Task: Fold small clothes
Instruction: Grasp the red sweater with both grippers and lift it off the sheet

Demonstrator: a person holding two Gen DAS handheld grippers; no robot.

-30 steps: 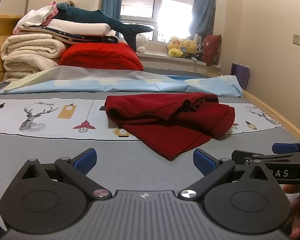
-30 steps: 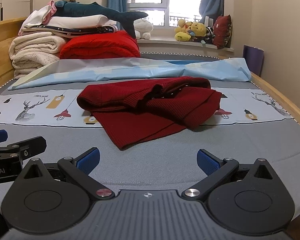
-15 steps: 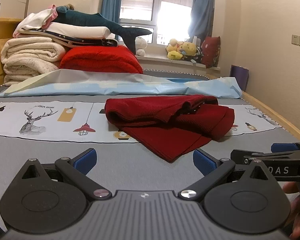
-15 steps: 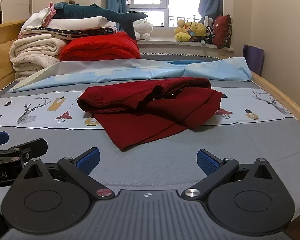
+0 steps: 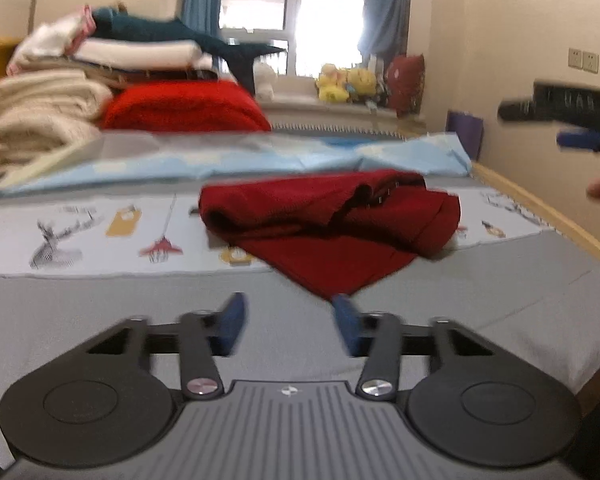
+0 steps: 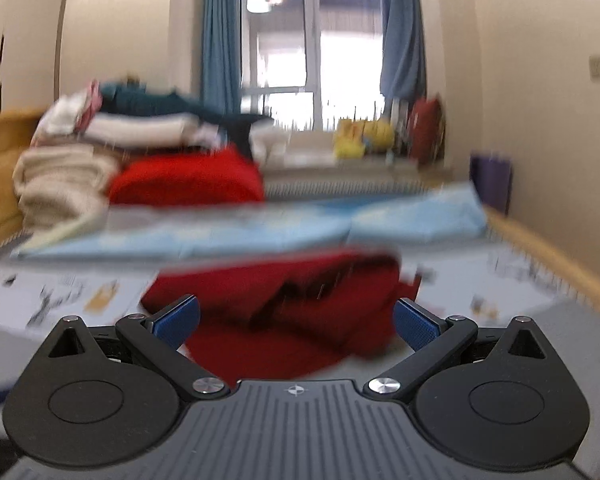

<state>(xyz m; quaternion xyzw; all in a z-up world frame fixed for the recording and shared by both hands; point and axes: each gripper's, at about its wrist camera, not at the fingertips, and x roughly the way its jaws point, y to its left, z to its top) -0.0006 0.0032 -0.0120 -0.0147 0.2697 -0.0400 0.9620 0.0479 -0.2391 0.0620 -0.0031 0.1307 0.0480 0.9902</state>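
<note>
A crumpled dark red knit garment point(image 5: 332, 232) lies on the bed, partly on a printed white sheet point(image 5: 80, 228); it also shows, blurred, in the right wrist view point(image 6: 292, 312). My left gripper point(image 5: 288, 324) sits low over the grey bedding, just short of the garment's near corner, its jaws partly closed and empty. My right gripper point(image 6: 296, 322) is wide open and empty, close above the garment's near side. The right gripper also shows raised at the right edge of the left wrist view point(image 5: 568, 120).
A light blue sheet point(image 5: 260, 156) lies behind the garment. Folded blankets, a red quilt point(image 5: 184, 108) and a shark plush are stacked at the back left. Soft toys point(image 5: 348, 84) line the window sill. The wooden bed rail point(image 5: 540, 212) runs along the right.
Both grippers moved forward toward the garment. The right one rose and tilted up, its view now blurred. The left jaws narrowed from wide open to partly closed.
</note>
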